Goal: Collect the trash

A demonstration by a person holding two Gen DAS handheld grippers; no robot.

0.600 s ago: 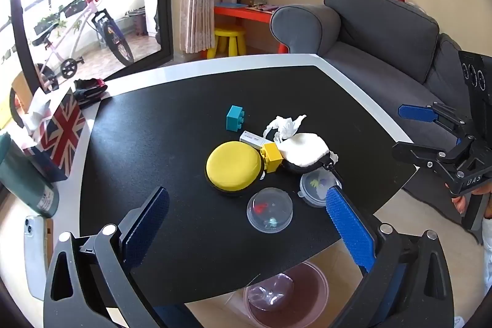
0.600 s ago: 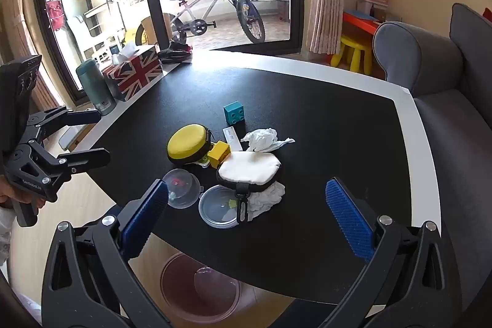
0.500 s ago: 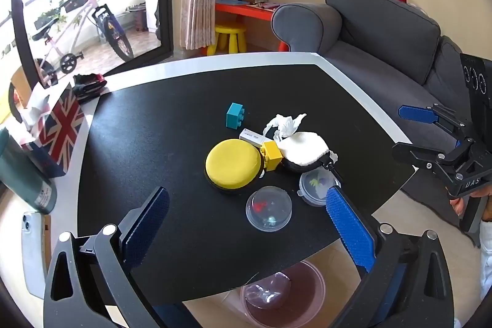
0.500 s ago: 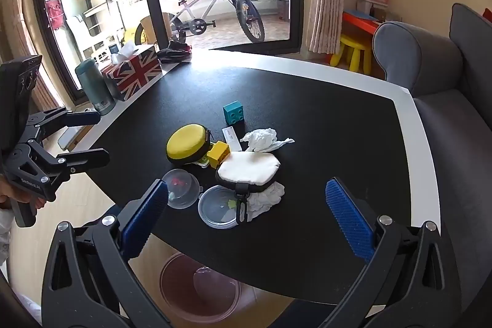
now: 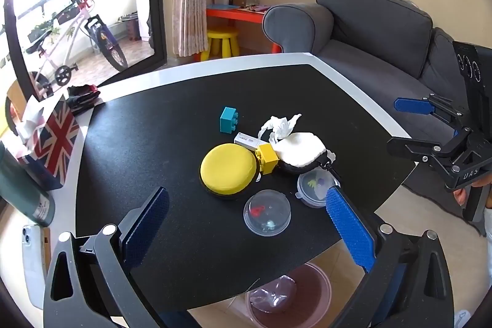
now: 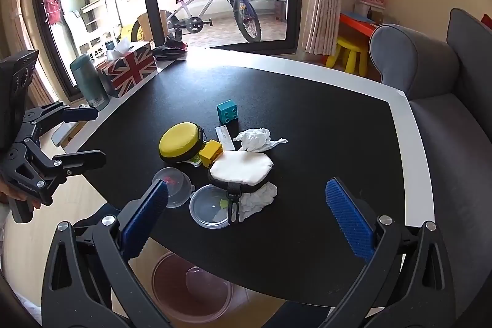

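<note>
Crumpled white tissue on table; another under pouch.

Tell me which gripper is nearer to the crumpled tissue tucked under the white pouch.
Right, as far as the views show. The right gripper hangs open just short of the crumpled tissue, at the table's near edge. The left gripper is open too, off to its left, beyond both clear containers.

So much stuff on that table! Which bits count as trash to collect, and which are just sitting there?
Likely trash job:
- crumpled tissue
- second tissue tucked under the white pouch
- pink bin on the floor

Just lying about:
- yellow round case
- teal block
- yellow block
- two clear lidded tubs
- Union Jack tissue box
</note>
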